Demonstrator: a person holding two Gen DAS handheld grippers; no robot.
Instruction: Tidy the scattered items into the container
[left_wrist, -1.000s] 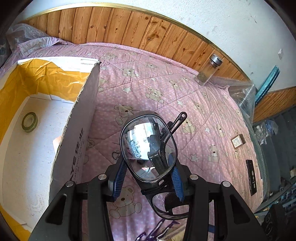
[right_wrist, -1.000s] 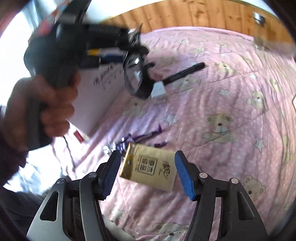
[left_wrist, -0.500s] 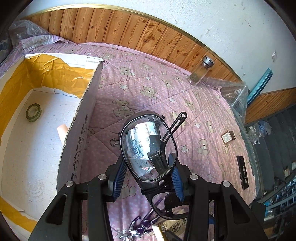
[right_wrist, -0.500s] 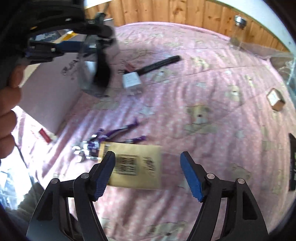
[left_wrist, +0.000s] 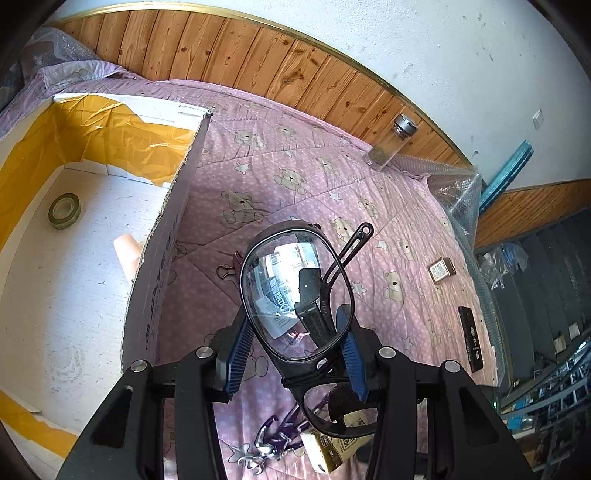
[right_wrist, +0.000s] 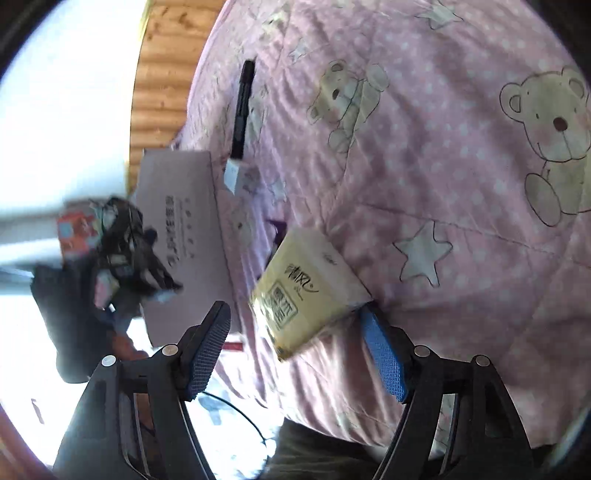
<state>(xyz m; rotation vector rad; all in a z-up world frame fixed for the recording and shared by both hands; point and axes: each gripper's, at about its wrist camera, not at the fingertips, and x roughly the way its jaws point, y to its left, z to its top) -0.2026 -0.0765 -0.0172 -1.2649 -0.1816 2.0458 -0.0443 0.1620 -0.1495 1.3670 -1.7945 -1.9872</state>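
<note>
Pink quilted fabric printed with bears and stars covers the whole work surface, backed by wood panelling along a white wall. Next in size, the open white cardboard box lined with yellow tape sits at the left of the left wrist view, its near wall standing upright on the quilt; inside on its floor lie a roll of greenish tape and a pale peach cylinder (partly hidden by the box wall).

Held above the quilt just right of that box wall, the left gripper has its blue pads clamped against the black-framed clear safety glasses, one lens standing upright between the fingers and a temple arm sticking up to the right.

In the right wrist view, which is tilted and blurred, the right gripper has its jaws spread wide around the yellow plastic tissue pack with printed characters; the pack's lower edge touches the right pad while the left pad stands well clear of it, so nothing is pinched. The pack lies on the quilt near the box, with a purple-and-silver tangled trinket just beside it.

Smaller things lie scattered farther off: a glass jar with a metal lid upright by the panelling, a black marker pen, a small white block at its end, a flat black bar, and a little brown-framed tile.
</note>
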